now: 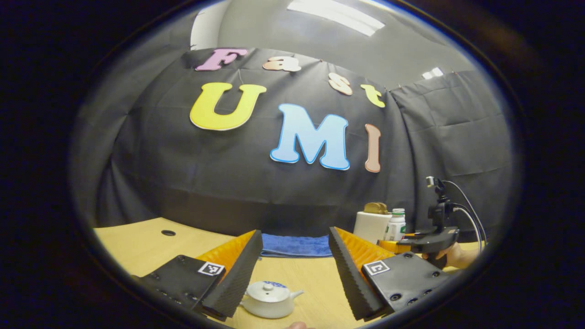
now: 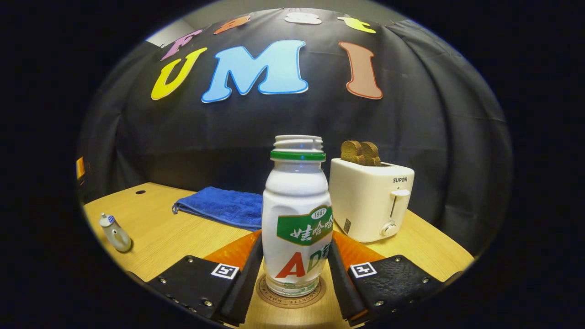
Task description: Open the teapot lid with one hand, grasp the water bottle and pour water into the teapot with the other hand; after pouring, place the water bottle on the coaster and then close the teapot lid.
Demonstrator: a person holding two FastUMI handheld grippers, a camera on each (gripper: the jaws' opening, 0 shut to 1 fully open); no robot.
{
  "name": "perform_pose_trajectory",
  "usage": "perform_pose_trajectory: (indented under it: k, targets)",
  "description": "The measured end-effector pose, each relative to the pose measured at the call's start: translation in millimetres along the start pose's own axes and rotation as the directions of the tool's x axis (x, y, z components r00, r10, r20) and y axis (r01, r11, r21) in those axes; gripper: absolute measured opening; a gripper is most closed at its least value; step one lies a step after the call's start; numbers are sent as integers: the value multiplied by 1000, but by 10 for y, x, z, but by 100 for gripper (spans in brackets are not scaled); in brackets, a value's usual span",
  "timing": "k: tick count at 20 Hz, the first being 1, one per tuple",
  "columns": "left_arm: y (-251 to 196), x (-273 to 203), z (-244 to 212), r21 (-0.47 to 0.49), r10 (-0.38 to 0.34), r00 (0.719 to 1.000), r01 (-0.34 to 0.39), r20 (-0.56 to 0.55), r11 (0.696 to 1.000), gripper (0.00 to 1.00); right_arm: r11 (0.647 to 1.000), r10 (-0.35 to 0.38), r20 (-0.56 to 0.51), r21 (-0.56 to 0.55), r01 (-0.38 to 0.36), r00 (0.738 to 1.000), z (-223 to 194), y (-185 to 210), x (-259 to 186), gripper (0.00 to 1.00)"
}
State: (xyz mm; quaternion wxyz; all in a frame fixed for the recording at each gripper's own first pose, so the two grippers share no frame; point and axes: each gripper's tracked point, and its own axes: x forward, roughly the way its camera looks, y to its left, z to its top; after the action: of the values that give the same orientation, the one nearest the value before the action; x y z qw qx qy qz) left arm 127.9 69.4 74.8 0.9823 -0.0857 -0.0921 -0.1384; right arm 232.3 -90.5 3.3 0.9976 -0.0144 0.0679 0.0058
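In the right gripper view, the right gripper (image 2: 296, 274) had its two fingers (image 2: 244, 274) pressed against the sides of the water bottle (image 2: 296, 214), clenched on its lower half. The bottle stood upright on the round coaster (image 2: 290, 298), which lay on the wooden table (image 2: 183, 237), and its top was uncapped. Just behind it to the right stood a white toaster (image 2: 371, 201) with slices of bread (image 2: 360, 152) poking out of the top. A folded blue towel (image 2: 218, 205) lay farther back on the left, and the teapot (image 2: 114, 233) sat well apart near the left edge.

In the left gripper view, the left gripper (image 1: 292, 274) hung with its fingers (image 1: 237, 269) spread wide apart and holding nothing. The white teapot (image 1: 269, 298) sat on the table (image 1: 146, 242) below and between them, its lid (image 1: 267, 289) on. Beyond lay the towel (image 1: 296, 245), and off to the right the toaster (image 1: 370, 225), the bottle (image 1: 396, 225) and the right gripper (image 1: 427, 240) with the hand (image 1: 457, 256) that held it
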Motion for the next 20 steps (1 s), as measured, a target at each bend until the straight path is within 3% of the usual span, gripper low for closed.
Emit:
perform_pose_trajectory:
  k: [8, 14, 20]
  targets:
    - [10, 5, -13, -8, 3, 1000, -3, -4, 1000, 97, 1000, 13, -19, -9, -13, 1000, -44, 59, -24, 74]
    - [6, 12, -15, -18, -5, 1000, 5, -5, 1000, 97, 1000, -4, -16, -16, 4, 1000, -3, 22, -71, 88]
    - [-4, 25, -30, -25, -10, 1000, 9, -7, 1000, 97, 999, -2, 0, -37, 2, 1000, 103, 60, -205, 88]
